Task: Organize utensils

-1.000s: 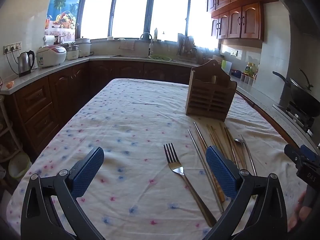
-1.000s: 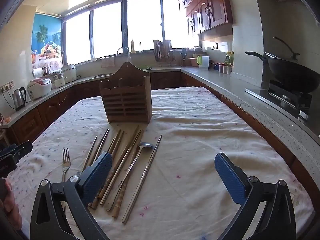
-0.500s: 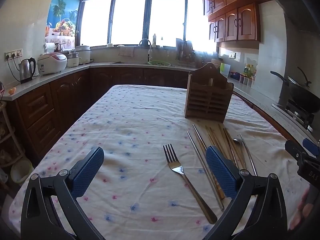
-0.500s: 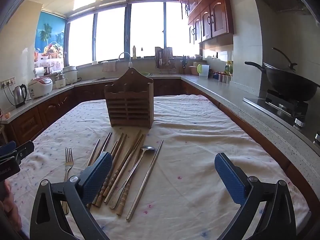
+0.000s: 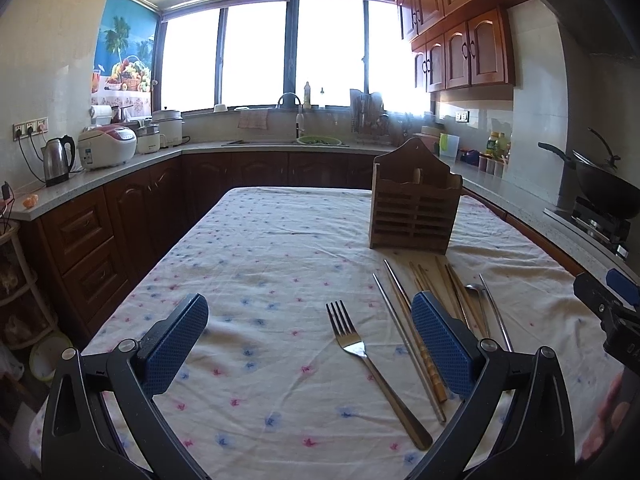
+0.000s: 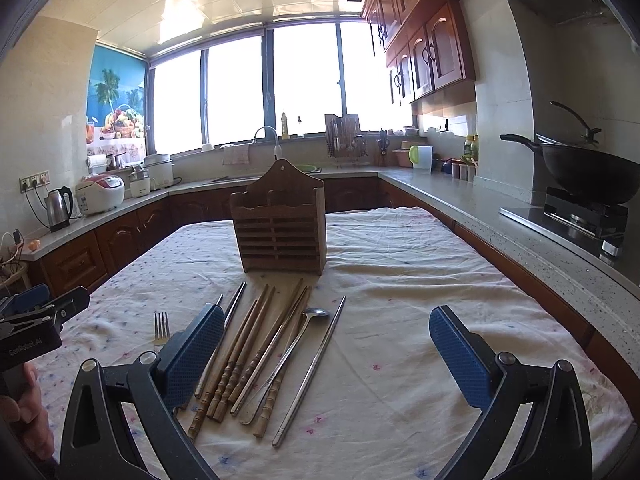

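Both views have tilted upward; left gripper (image 5: 310, 334) and right gripper (image 6: 326, 344) stay wide.

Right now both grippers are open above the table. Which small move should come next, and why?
Probably lower the left gripper onto the fork. The fork lies alone on the cloth, between that gripper's open fingers, apart from the chopsticks. The wooden holder looks empty from here, and the right gripper holds nothing.
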